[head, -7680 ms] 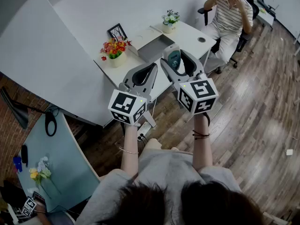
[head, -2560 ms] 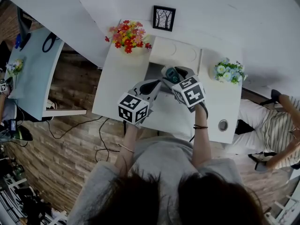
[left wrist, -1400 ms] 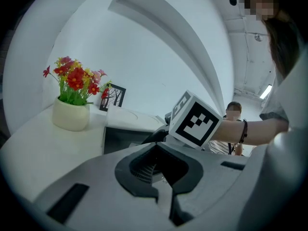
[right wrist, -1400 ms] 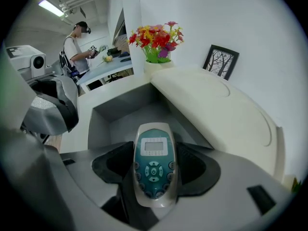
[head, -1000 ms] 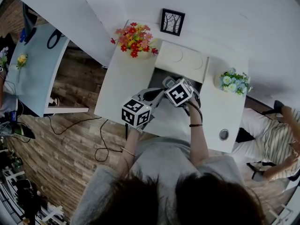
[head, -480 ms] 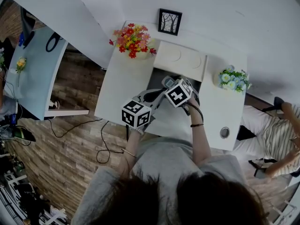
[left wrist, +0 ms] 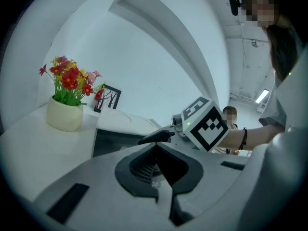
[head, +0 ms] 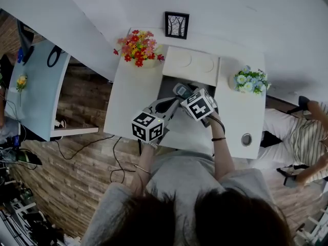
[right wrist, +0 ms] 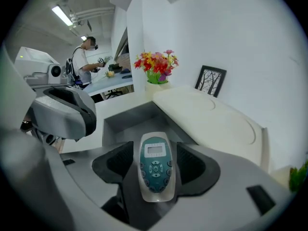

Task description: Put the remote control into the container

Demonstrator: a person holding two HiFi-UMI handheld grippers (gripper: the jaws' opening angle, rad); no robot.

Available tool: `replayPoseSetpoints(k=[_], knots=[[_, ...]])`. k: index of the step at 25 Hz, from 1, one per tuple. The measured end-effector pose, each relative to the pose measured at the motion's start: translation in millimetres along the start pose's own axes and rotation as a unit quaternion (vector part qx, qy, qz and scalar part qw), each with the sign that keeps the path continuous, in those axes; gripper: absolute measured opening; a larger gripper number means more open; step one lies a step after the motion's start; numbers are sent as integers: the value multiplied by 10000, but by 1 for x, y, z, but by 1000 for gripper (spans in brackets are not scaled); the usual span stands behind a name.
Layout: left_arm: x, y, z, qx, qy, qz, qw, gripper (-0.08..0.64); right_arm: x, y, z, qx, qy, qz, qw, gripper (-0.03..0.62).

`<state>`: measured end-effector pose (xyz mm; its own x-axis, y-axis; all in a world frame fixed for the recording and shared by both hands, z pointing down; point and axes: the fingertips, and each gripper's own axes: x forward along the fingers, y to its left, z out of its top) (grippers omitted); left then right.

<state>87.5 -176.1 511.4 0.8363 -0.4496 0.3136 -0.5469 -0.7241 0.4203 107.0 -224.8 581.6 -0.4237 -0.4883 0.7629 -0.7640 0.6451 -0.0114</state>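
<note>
A white-and-teal remote control with a small screen is clamped between the pads of my right gripper, which is shut on it. In the head view the remote control pokes out past that gripper's marker cube, above the open grey container sunk between the two white desk tops. The container lies just ahead of and below the remote. My left gripper is shut with nothing in it, held left of the right one near the container's front edge.
The container's white lid lies behind it. A pot of red flowers stands at the back left, a framed picture against the wall, and blue-white flowers on the right. A seated person is at the far right.
The person has walked from across the room up to the desk. Over the last second both grippers have stayed above the container, with the remote still held in the right one.
</note>
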Motion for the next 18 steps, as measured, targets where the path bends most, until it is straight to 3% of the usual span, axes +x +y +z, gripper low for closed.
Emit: replayPoseSetpoints(k=[5, 9, 11, 18], knots=[[-3, -3, 5, 87, -137, 15, 9999, 3, -13, 0, 0, 71, -320, -144, 9994, 178], [-5, -5, 10, 186, -227, 7, 9996, 3, -24, 6, 7, 256, -655, -135, 9974, 129], [-7, -8, 13, 260, -256, 1, 9993, 3, -34, 9, 14, 266, -903, -166, 9954, 39], [-10, -21, 31, 650, -404, 9, 9971, 3, -79, 15, 37, 553, -1804, -117, 9820, 6]])
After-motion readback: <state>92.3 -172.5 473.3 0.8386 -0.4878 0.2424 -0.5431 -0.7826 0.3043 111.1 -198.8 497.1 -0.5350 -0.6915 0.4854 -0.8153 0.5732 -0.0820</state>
